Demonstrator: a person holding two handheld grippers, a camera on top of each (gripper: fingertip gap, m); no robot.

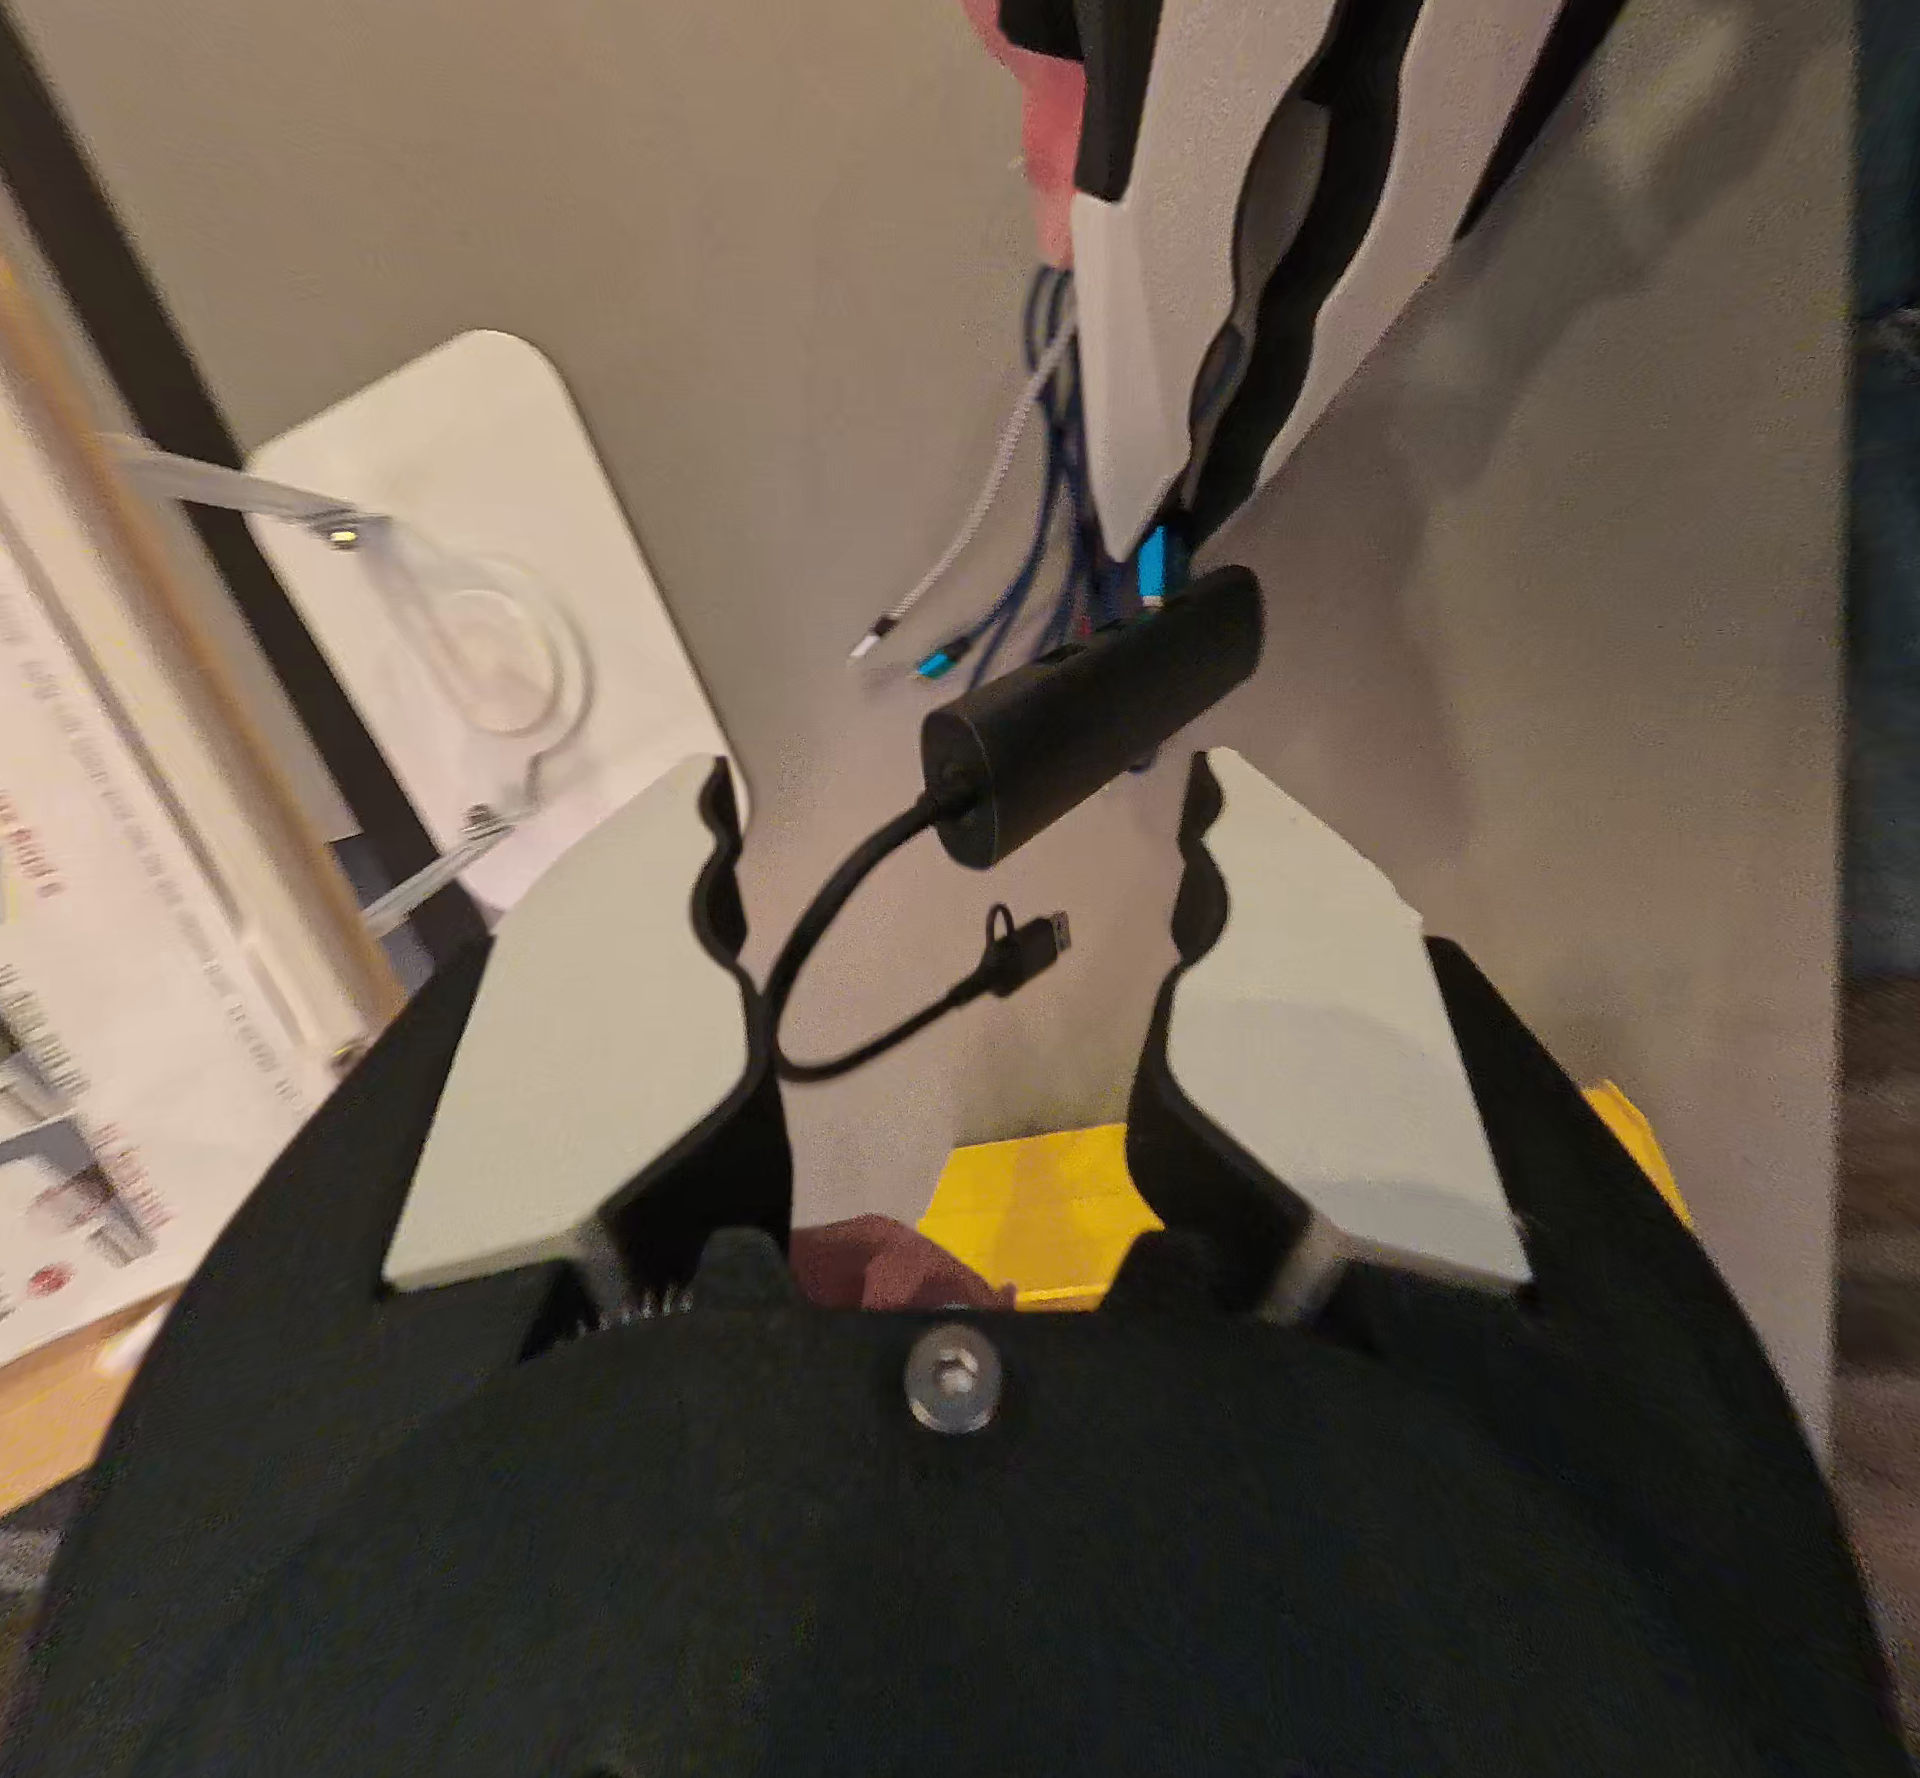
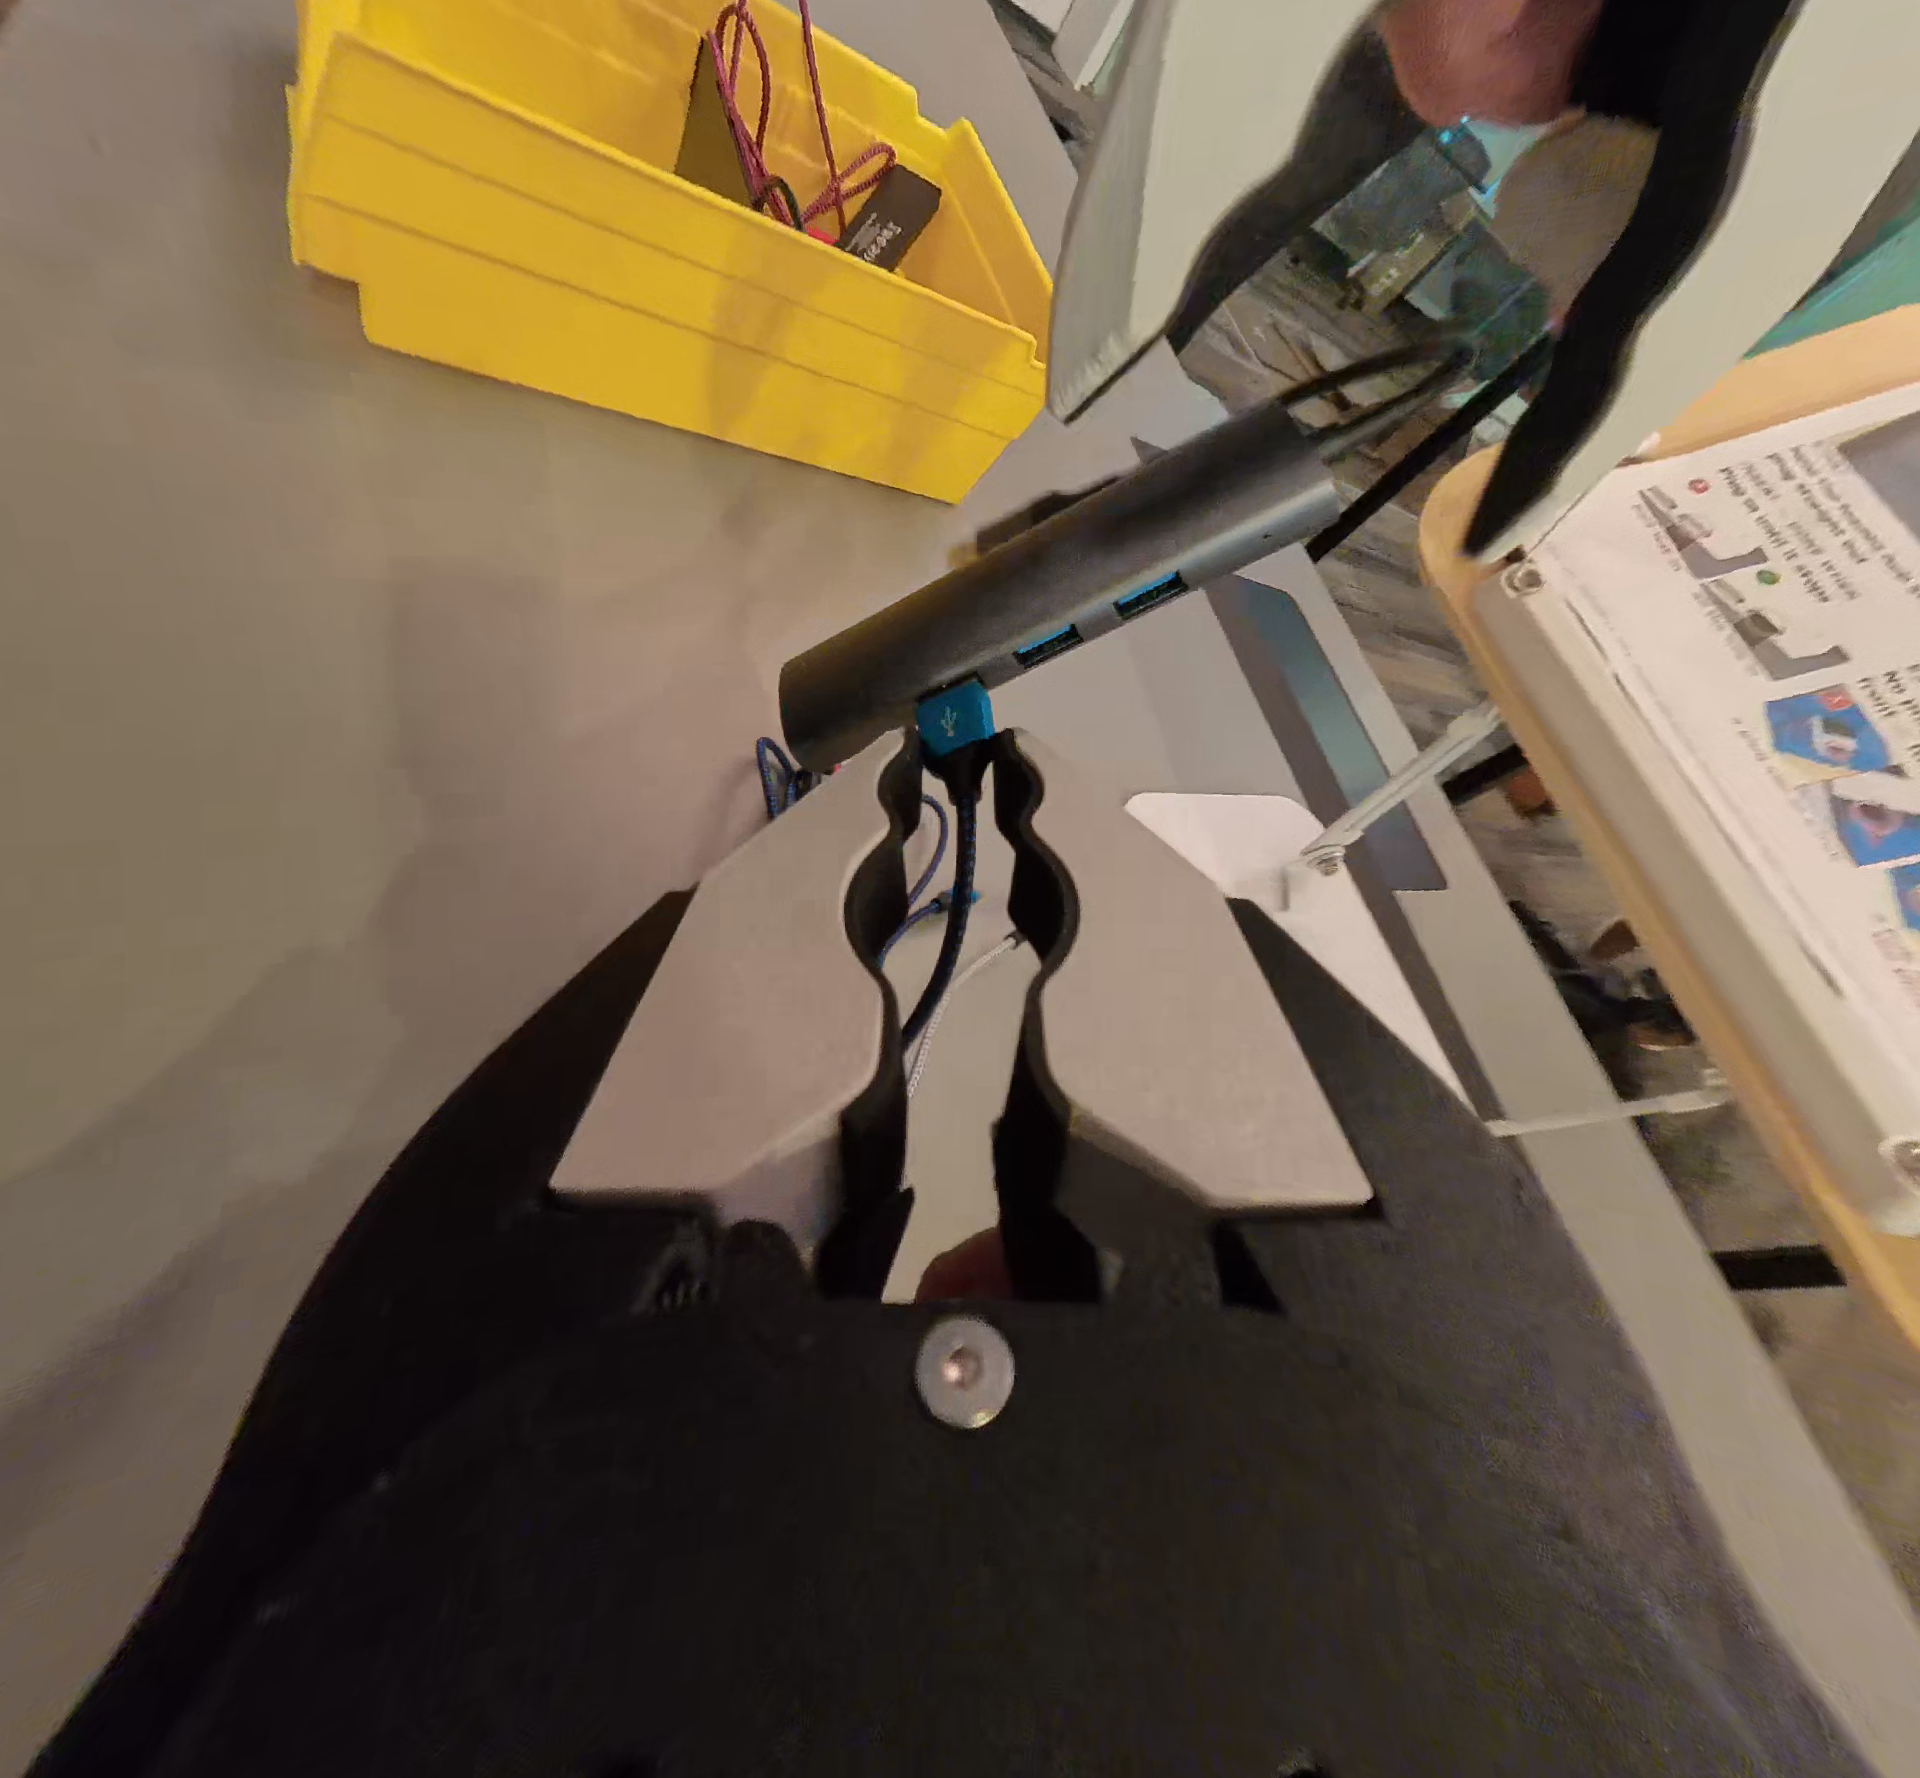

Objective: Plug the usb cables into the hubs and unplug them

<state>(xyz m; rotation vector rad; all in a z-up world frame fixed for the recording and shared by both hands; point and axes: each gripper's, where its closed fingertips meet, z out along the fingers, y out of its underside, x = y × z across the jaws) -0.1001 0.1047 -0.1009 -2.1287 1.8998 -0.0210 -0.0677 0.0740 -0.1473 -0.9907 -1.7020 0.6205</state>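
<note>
A dark grey USB hub (image 1: 1091,710) shows in the left wrist view with its own short black cable and plug (image 1: 1029,947) trailing toward me. My left gripper (image 1: 961,783) is open, its fingertips either side of the hub's near end and not touching it. My right gripper (image 2: 956,752) is shut on a blue USB plug (image 2: 951,718) that sits in a port at the end of the hub (image 2: 1039,606). Two blue ports beside it are empty. In the left wrist view the right gripper (image 1: 1153,544) comes in from above. Whether the hub rests on the table is unclear.
Several loose blue and white cables (image 1: 977,544) lie past the hub. A yellow bin (image 2: 665,326) holds a maroon cable and a black device. A white stand base (image 1: 488,606) and an instruction board (image 2: 1714,689) stand at the table's side. The table edge (image 1: 1849,585) runs along the right. There is about 7 centimeters between the tips of the two grippers.
</note>
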